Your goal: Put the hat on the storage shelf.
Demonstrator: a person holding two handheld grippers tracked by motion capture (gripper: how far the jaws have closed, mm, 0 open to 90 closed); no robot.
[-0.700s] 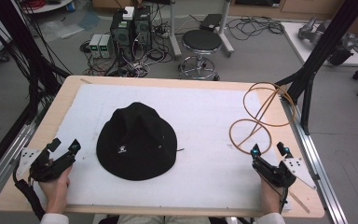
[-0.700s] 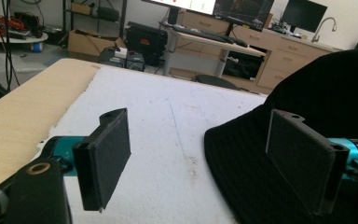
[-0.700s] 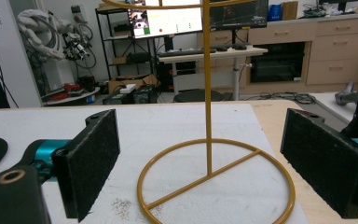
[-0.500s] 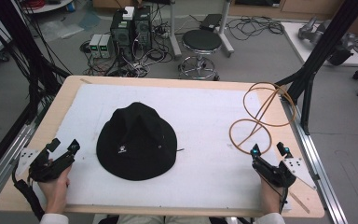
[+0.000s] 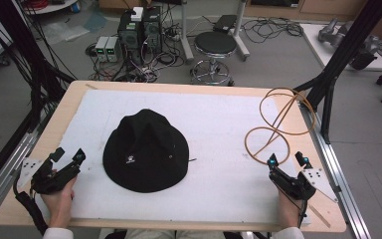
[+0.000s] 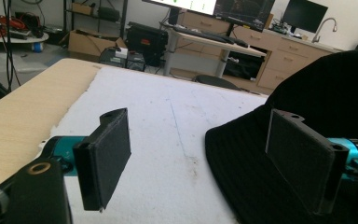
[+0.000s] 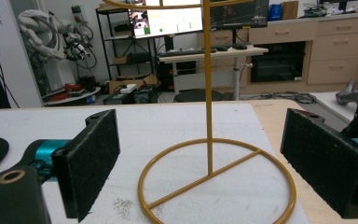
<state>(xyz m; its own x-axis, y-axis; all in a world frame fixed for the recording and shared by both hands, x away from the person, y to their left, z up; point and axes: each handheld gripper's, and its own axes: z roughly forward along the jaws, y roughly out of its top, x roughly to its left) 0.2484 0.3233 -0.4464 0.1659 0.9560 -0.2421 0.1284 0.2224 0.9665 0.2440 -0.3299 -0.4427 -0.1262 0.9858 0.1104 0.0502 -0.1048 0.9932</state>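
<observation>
Table [image 5: 40,149]: wooden top, covered over most of its face by a white mat [image 5: 219,124]; bare wood exposed along the edges.
Hat [image 5: 145,151]: black, brimmed, crown up, flat on the mat, left of centre; small pale emblem on the near side of the crown, too small to read.
Hat, left gripper view [image 6: 317,112]: brim resting on the mat at the right of the picture, partly behind the right-hand finger.
Stand [image 5: 278,124]: orange-yellow wire, round base ring with a crossbar, upright rod and an upper ring; on the right part of the table, base on the mat, upper ring reaching over the bare wood edge.
Stand, right gripper view [image 7: 214,182]: base ring straight ahead between the two fingers, apart from both.
Left gripper [image 5: 68,155]: held in the left hand [image 5: 59,199] at the near left corner, just beside the hat brim; fingers [image 6: 105,156] spread wide, nothing between them; contact with the brim apparently none, though the angle is poor.
Right gripper [image 5: 287,160]: held in the right hand [image 5: 287,211] at the near right, just short of the stand base; fingers [image 7: 91,161] spread wide, gripping nothing.
Floor beyond table: round black stool [image 5: 215,45], computer cases [image 5: 139,27] and loose cables.
</observation>
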